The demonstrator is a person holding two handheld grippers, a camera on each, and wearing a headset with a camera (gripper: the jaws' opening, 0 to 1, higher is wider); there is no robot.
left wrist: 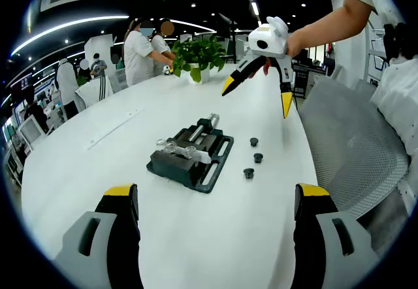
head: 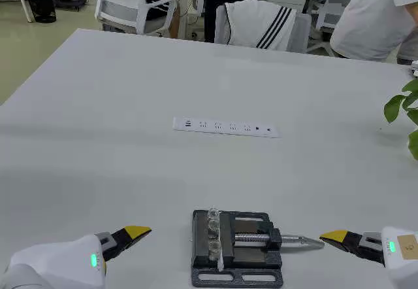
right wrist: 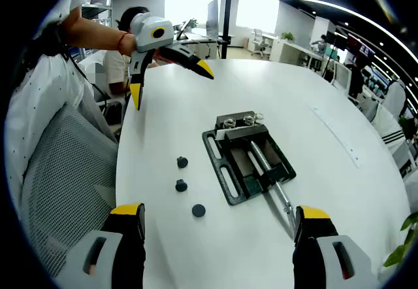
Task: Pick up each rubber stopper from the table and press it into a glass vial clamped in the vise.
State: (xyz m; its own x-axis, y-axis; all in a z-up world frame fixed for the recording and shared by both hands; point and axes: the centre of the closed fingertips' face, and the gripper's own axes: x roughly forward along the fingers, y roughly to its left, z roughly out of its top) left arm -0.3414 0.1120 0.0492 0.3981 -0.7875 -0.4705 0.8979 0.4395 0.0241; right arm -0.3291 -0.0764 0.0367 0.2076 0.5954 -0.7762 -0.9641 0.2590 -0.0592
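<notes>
three stoppers (right wrist: 181,186) sit loose just beside the vise (right wrist: 251,158), none in the vials (head: 213,227) clamped there yet, so all left to do imo. left gripper (right wrist: 171,83) and right gripper (left wrist: 257,98) both spread wide, empty, either side of the vise.

The head view looks down on the vise (head: 241,256) at the bottom middle of the frame. The two gripper views look low across the white surface (head: 196,73) from opposite sides. All three share the vise.

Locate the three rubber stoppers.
In the right gripper view, the three rubber stoppers lie in a loose row on the table, just left of the vise.
</notes>
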